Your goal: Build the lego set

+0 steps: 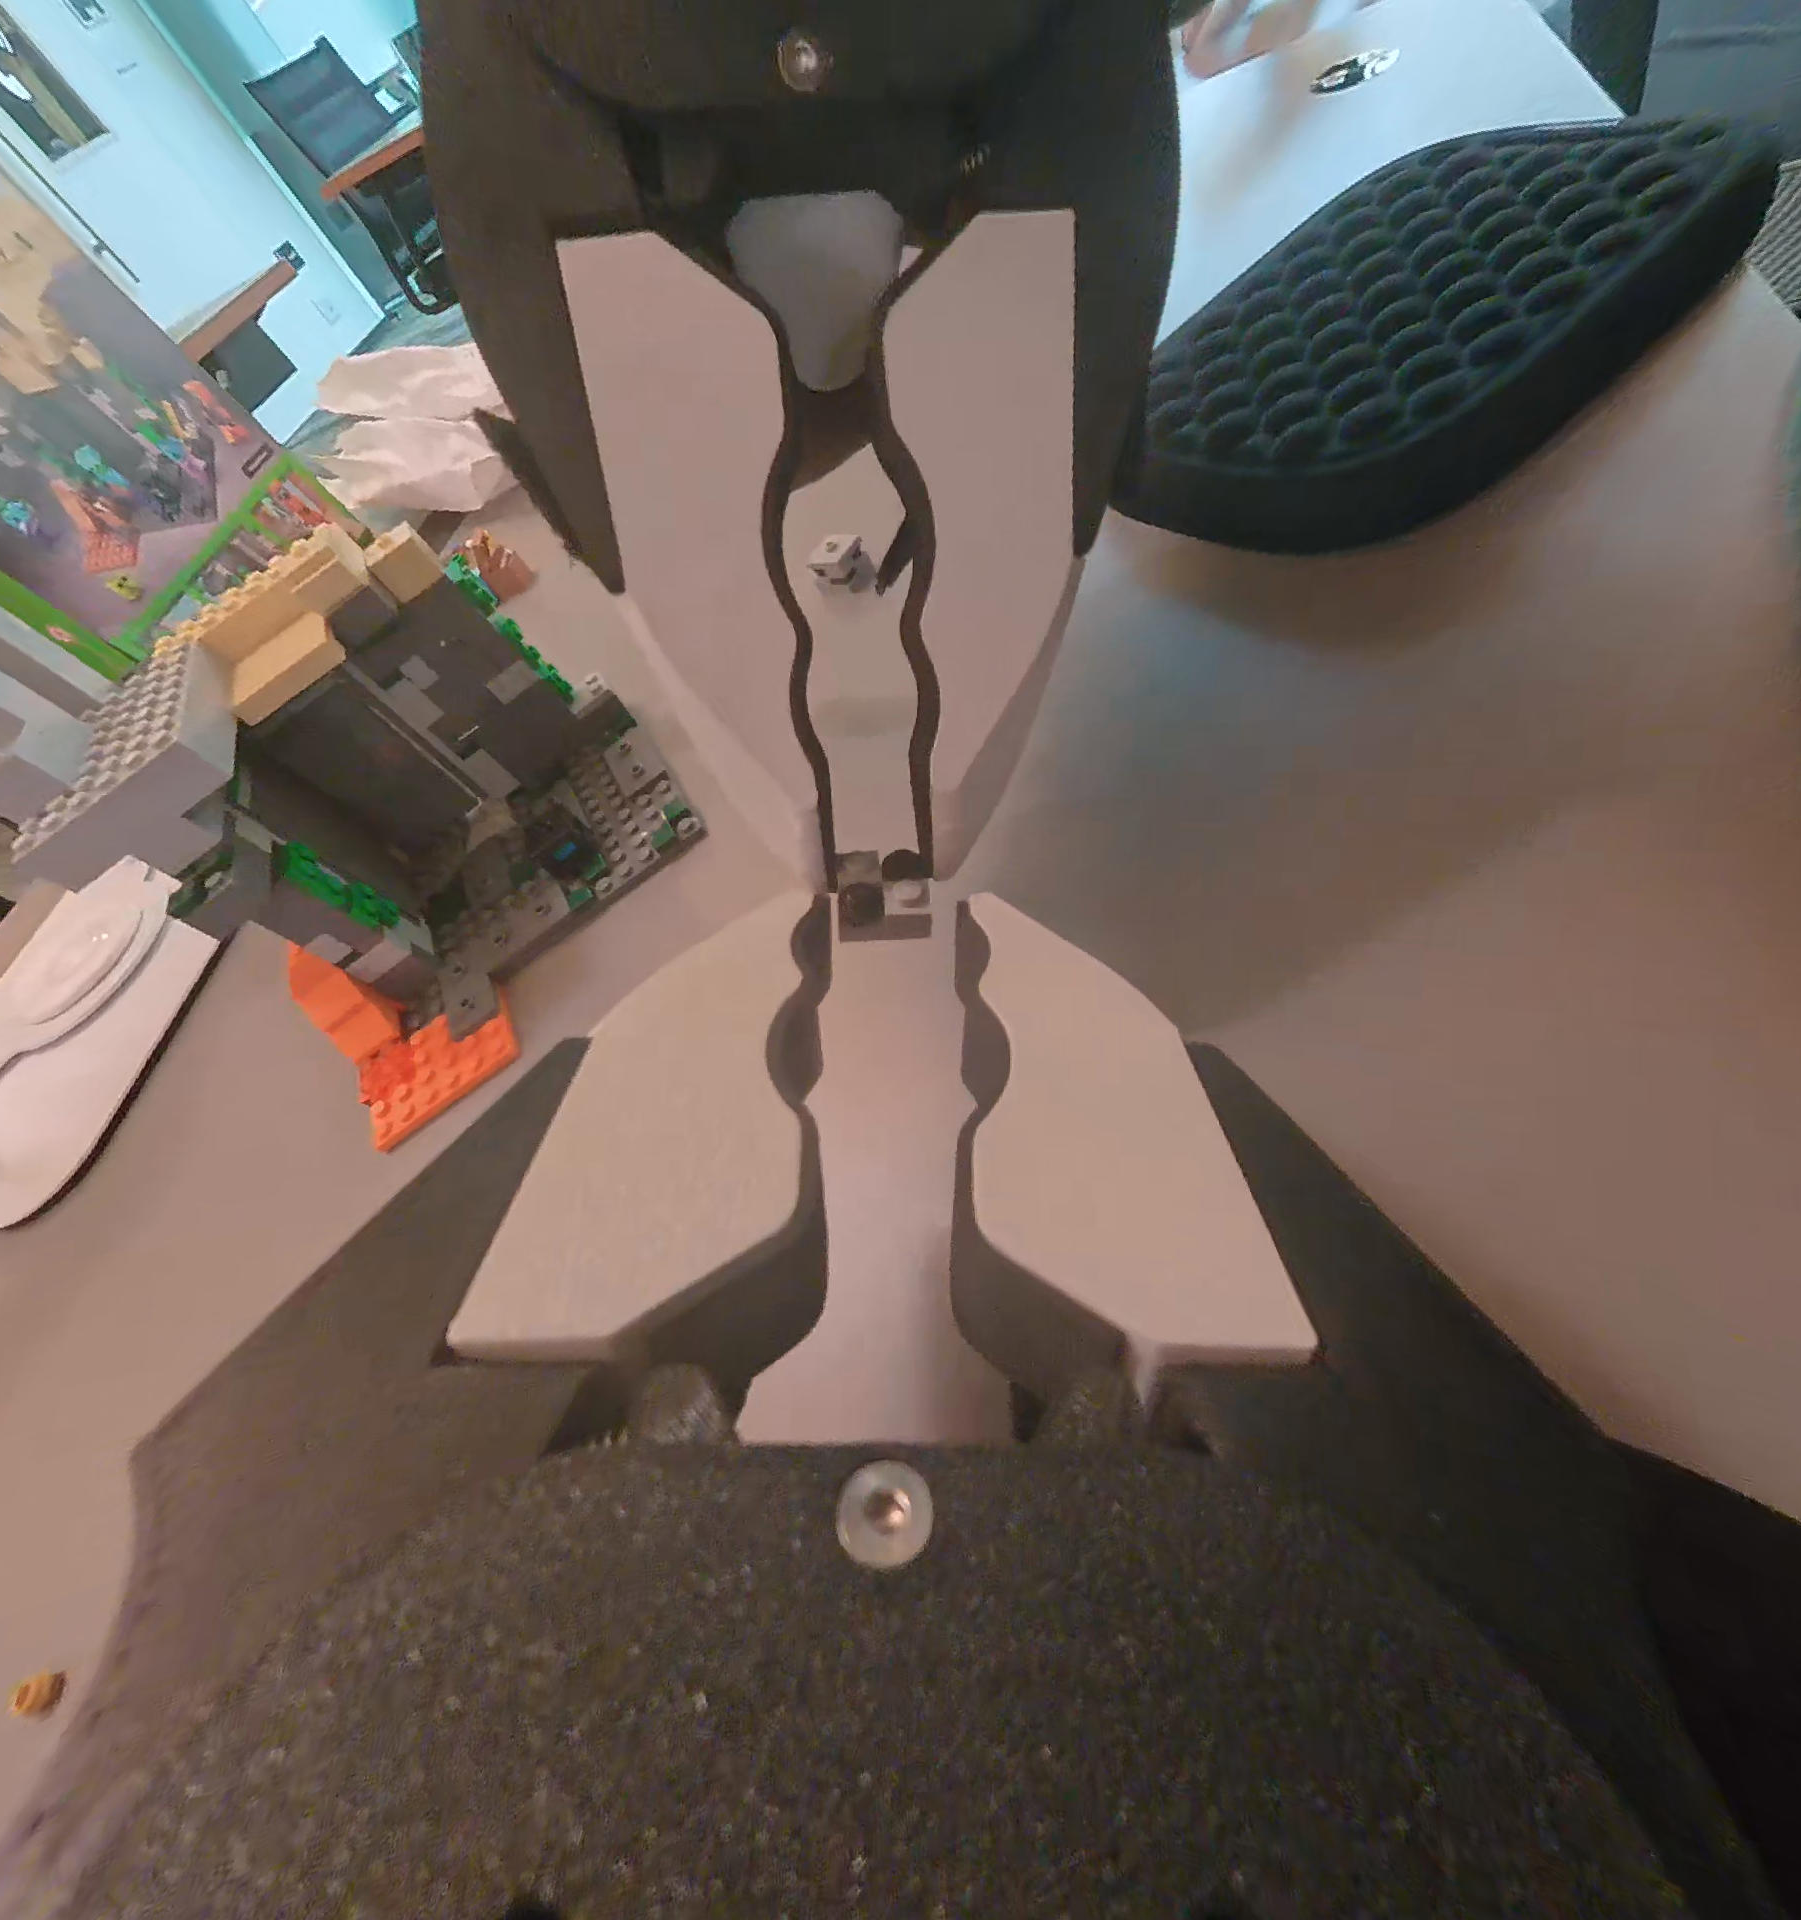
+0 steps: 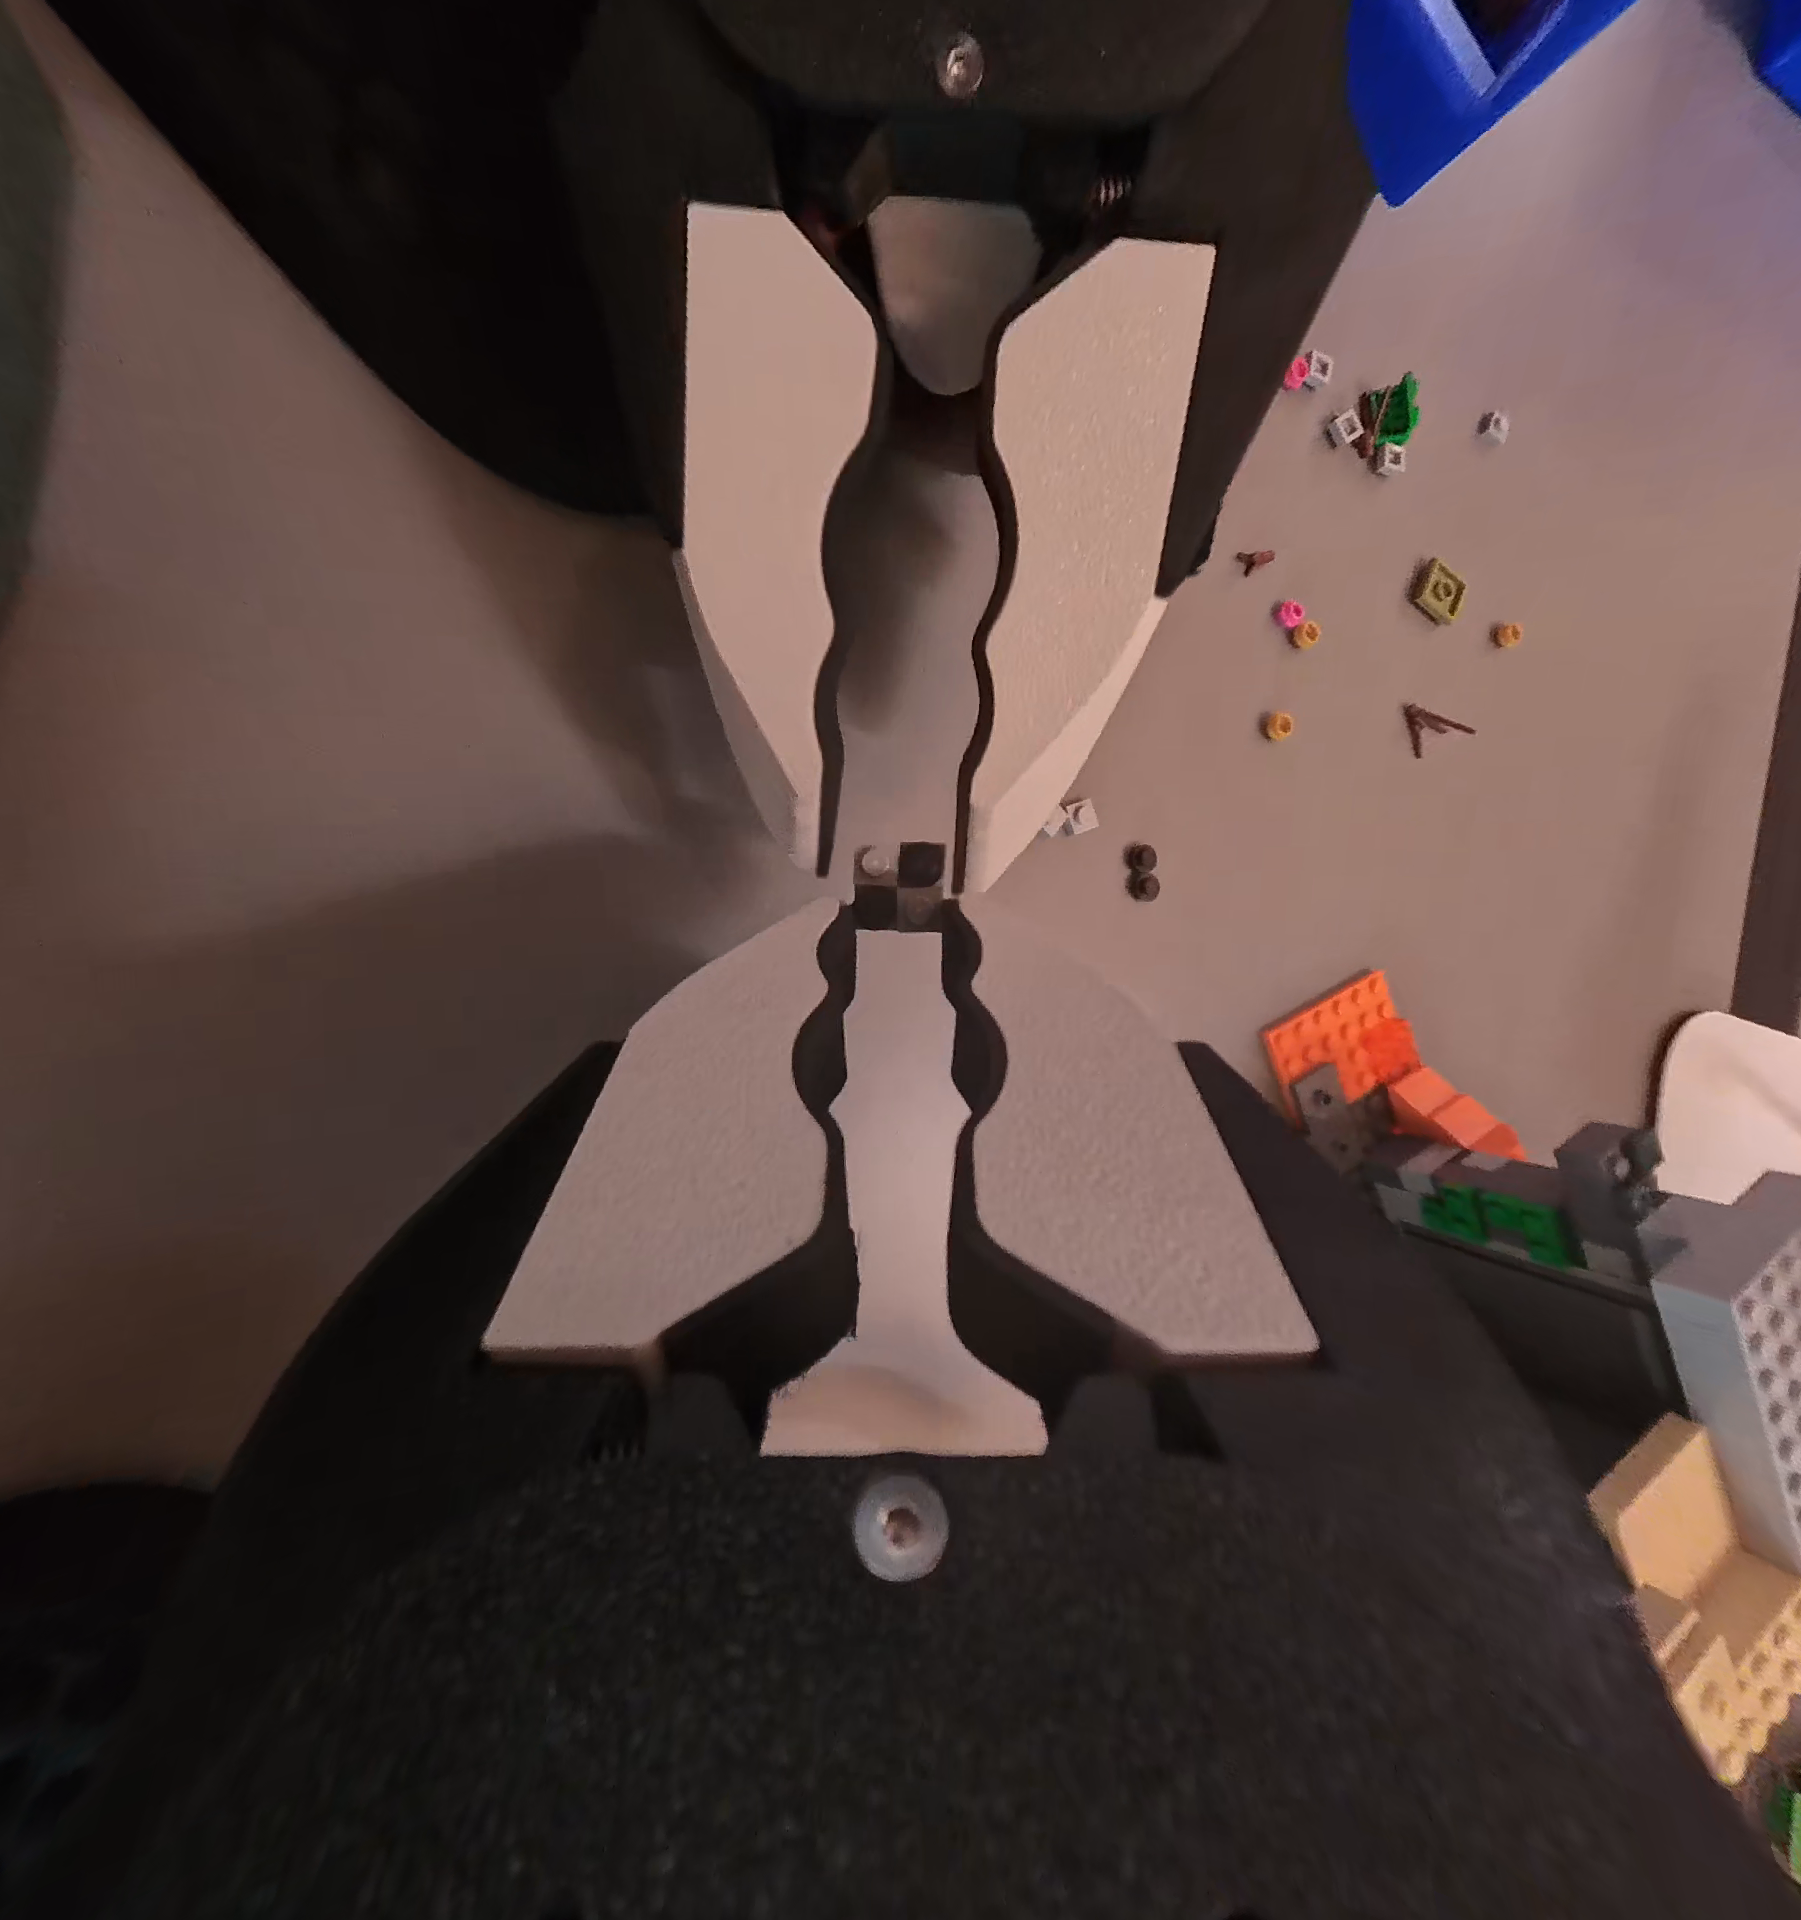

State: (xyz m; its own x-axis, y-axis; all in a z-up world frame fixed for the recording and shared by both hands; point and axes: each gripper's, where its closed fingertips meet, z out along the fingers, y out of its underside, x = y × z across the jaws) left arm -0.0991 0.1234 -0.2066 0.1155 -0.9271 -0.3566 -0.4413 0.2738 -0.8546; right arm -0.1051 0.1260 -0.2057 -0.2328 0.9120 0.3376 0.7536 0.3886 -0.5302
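Note:
A small grey and black lego assembly (image 1: 883,899) is held above the table between the two grippers, which meet tip to tip. My left gripper (image 1: 896,920) comes from the bottom of the left wrist view, shut on its near part. My right gripper (image 1: 878,862) comes from the top, shut on the far part. The right wrist view shows the same assembly (image 2: 901,888), with my right gripper (image 2: 898,920) below it and my left gripper (image 2: 894,862) above. The large grey, black and green lego build (image 1: 387,748) stands to the left on an orange plate (image 1: 439,1081).
The build (image 2: 1602,1247) is at the right in the right wrist view. Several loose small pieces (image 2: 1384,416) and two black studs (image 2: 1142,871) lie on the table. A small grey piece (image 1: 836,566), the set's box (image 1: 75,447), white bags (image 1: 408,436), a black mesh cushion (image 1: 1447,343) and a blue bin (image 2: 1447,94) surround the area. My left and right fingertips are right by each other. From the right gripper's tips to the build (image 2: 1602,1247) is close to 15 cm. Look for it in the left wrist view (image 1: 251,845) too.

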